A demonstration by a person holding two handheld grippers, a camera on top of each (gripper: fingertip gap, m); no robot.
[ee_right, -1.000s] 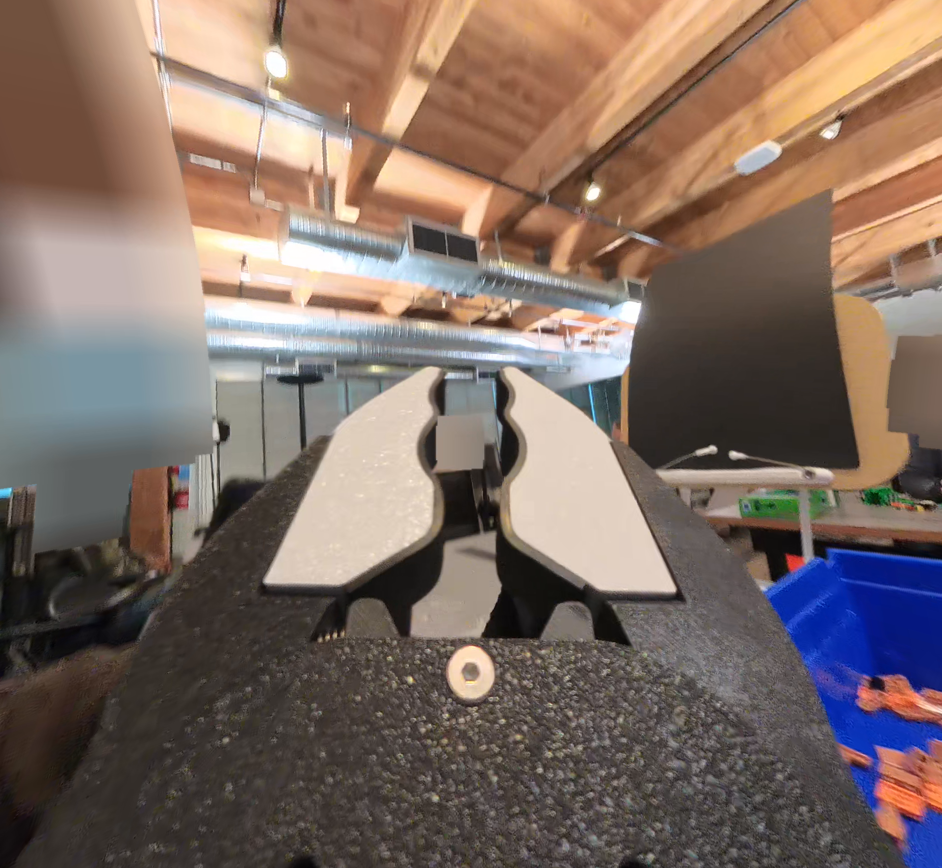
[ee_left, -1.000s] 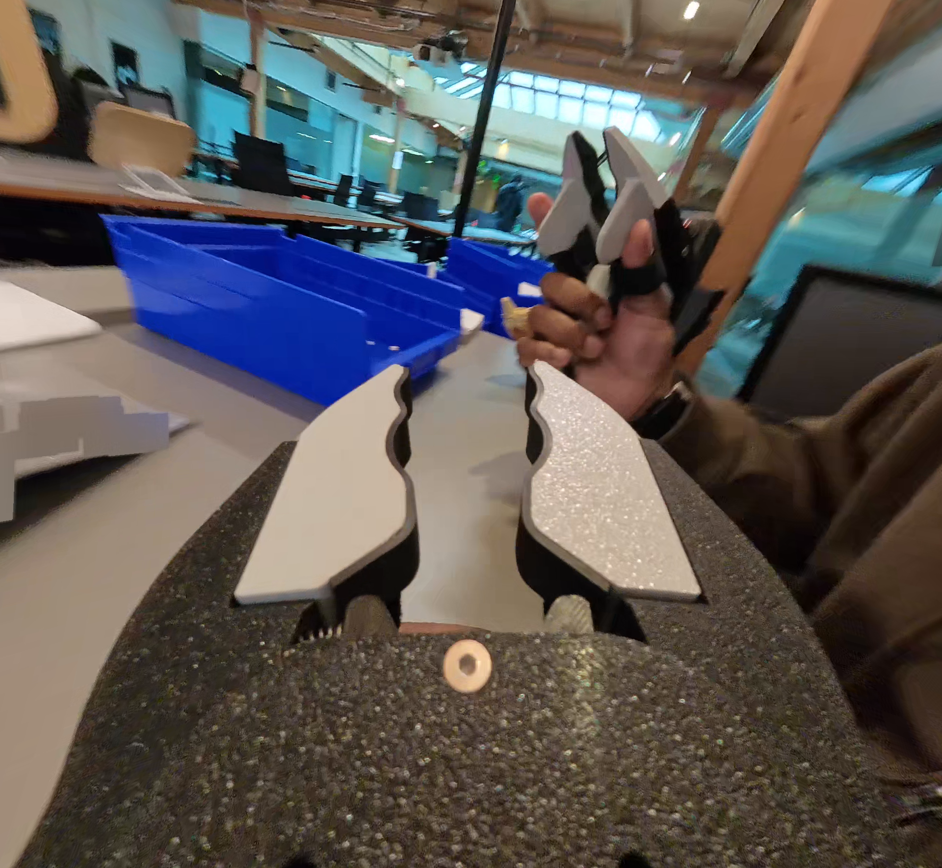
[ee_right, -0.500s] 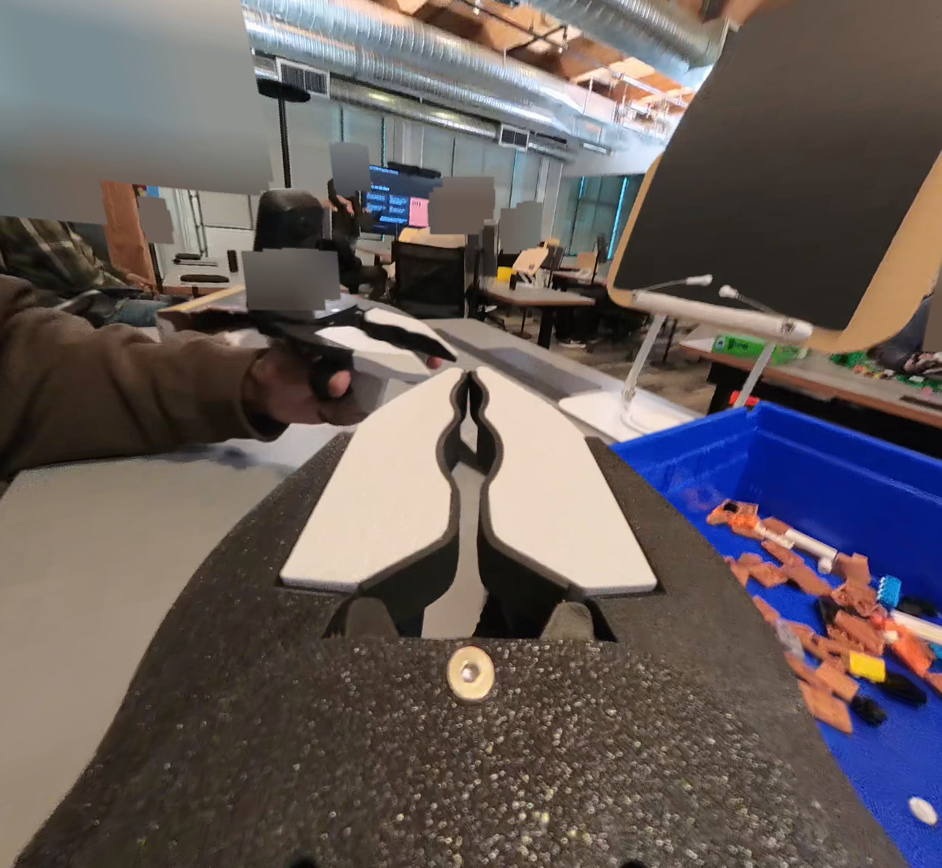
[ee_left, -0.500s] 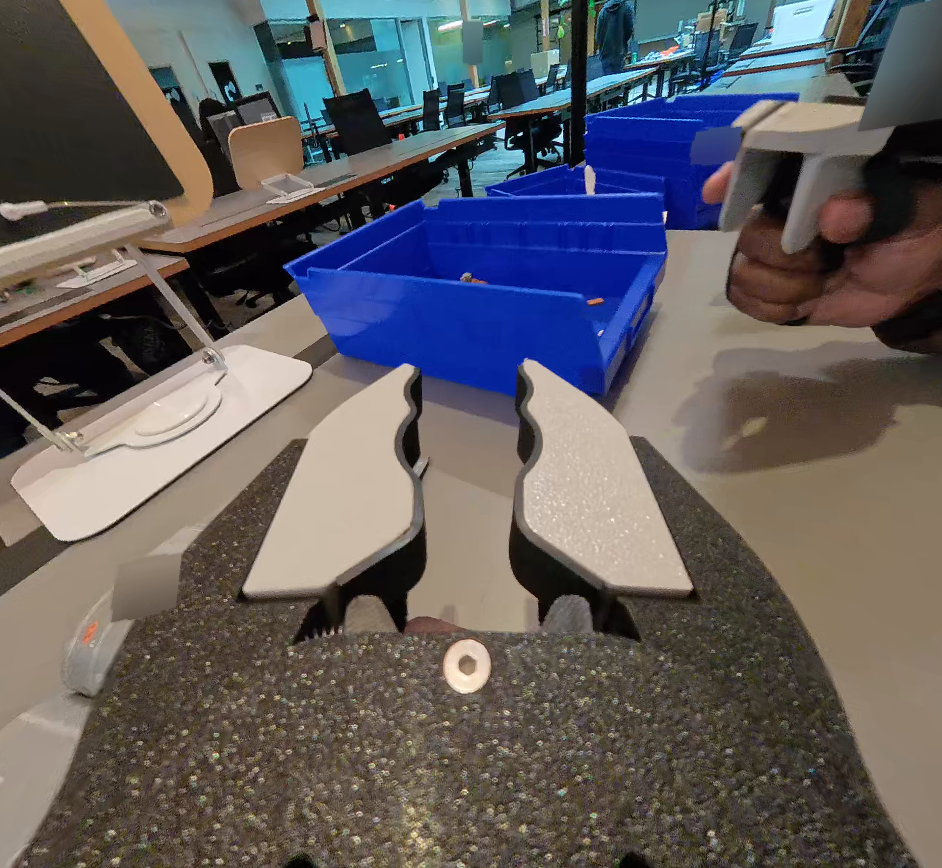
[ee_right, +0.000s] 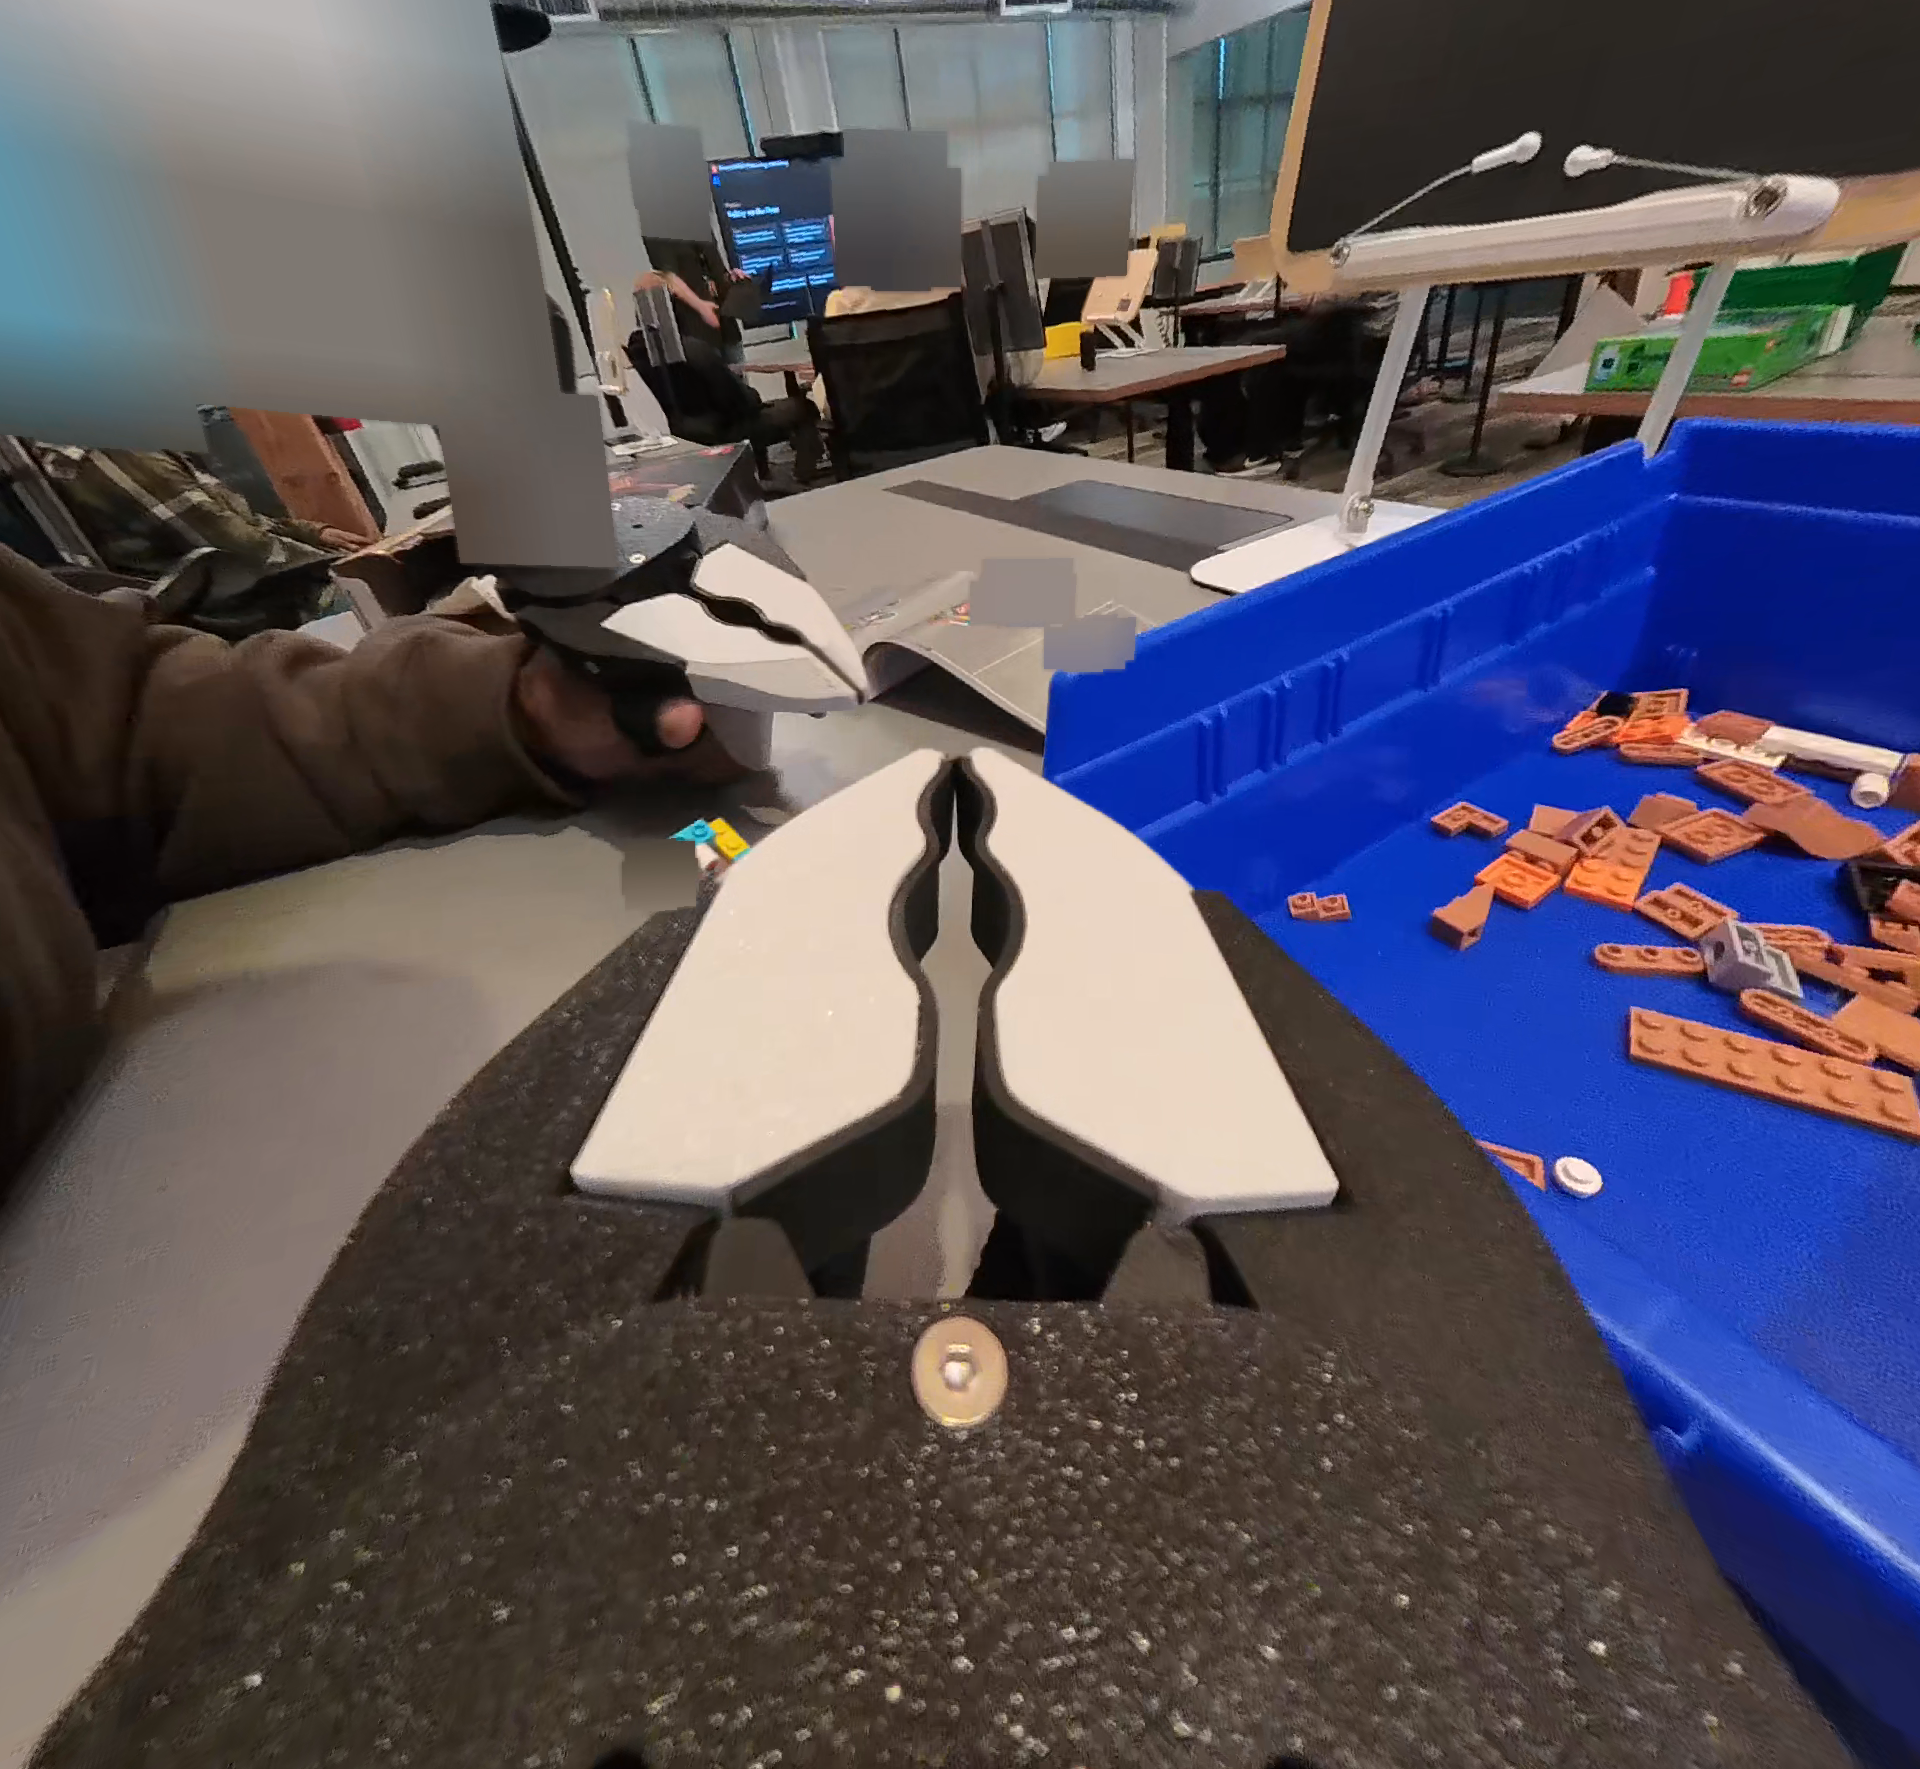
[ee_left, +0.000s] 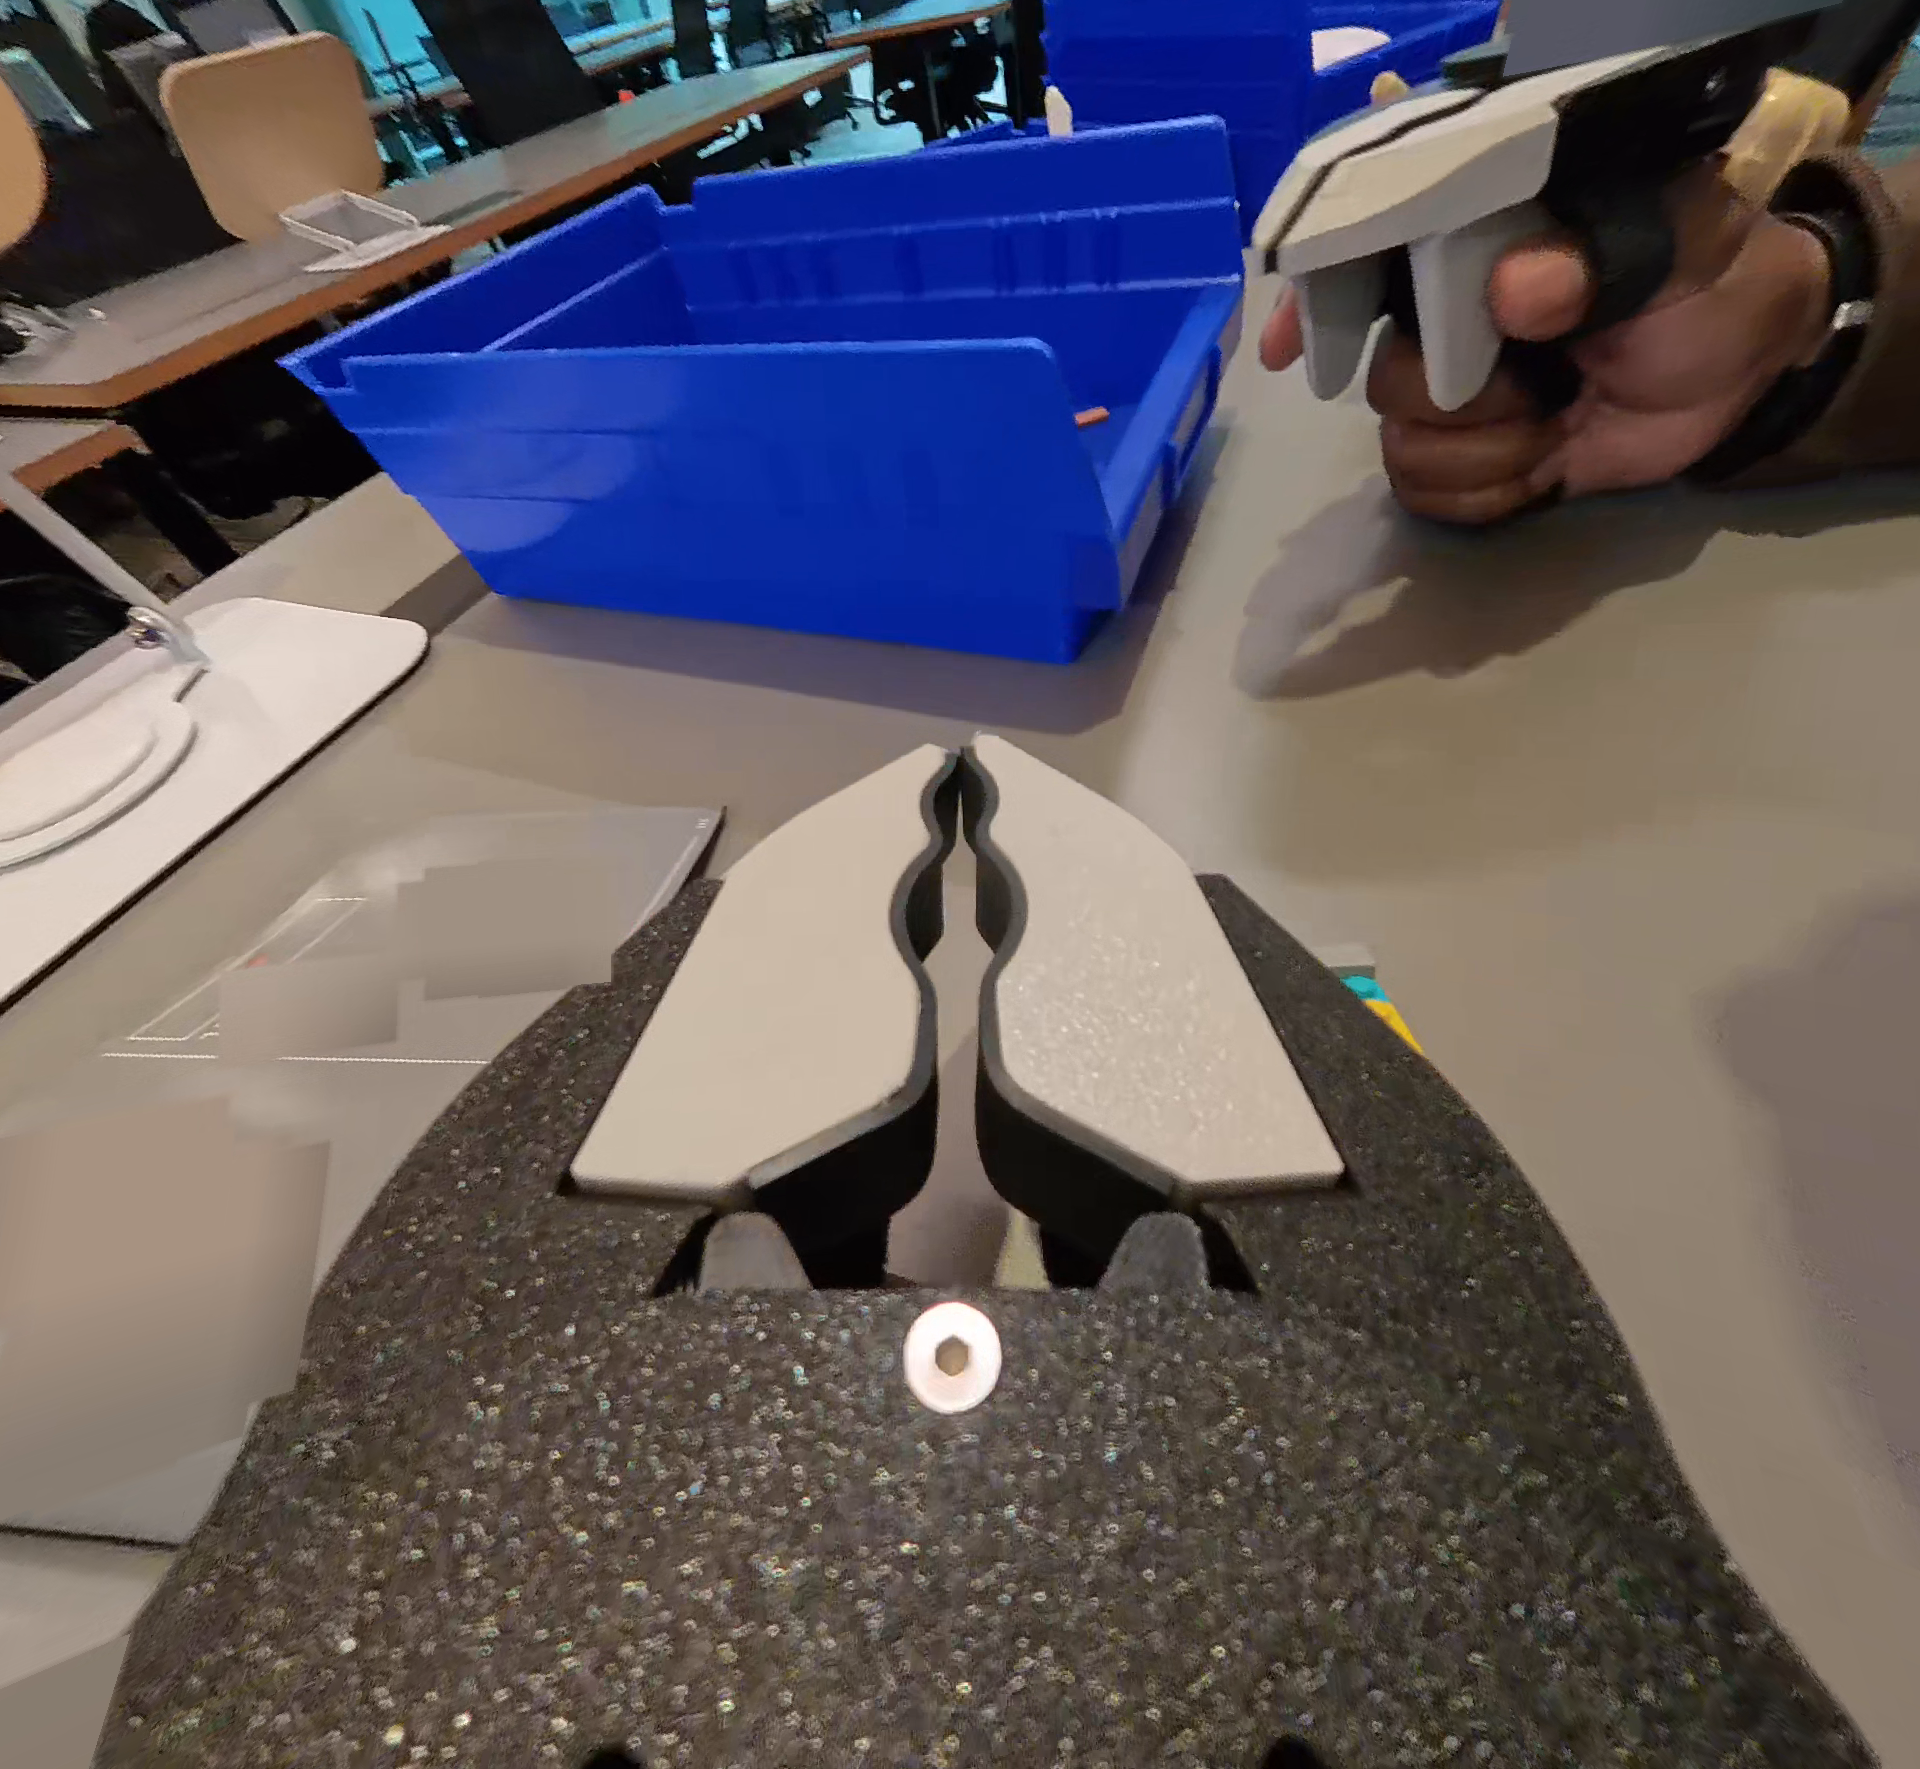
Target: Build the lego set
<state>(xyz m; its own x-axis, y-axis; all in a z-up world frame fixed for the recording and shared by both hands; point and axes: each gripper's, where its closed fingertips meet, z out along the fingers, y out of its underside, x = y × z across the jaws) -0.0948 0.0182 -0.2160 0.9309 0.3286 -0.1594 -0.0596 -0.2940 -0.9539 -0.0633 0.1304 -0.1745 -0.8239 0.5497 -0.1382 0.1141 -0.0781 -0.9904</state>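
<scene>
My left gripper (ee_left: 958, 763) is shut and empty, low over the grey table, pointing at a blue bin (ee_left: 790, 431). My right gripper (ee_right: 954, 765) is shut and empty, just left of the same bin (ee_right: 1455, 680), which holds several loose orange and brown lego pieces (ee_right: 1704, 888). A small teal and yellow lego piece (ee_right: 712, 836) lies on the table between the grippers; its edge shows in the left wrist view (ee_left: 1377, 997). The right gripper shows far right in the left wrist view (ee_left: 1273, 239), the left gripper at mid left in the right wrist view (ee_right: 847, 680).
An open instruction booklet (ee_right: 935, 639) lies on the table left of the bin. A white stand base (ee_left: 156, 743) holds a dark board (ee_right: 1600, 26) behind the bin. More blue bins (ee_left: 1278, 5) stand farther back. Other tables and chairs fill the room. One gripper's finger ends stand about 12 centimeters off the other's.
Both grippers have tilted down from the ceiling and room toward the table. Both have gone from open to shut, the right one first.
</scene>
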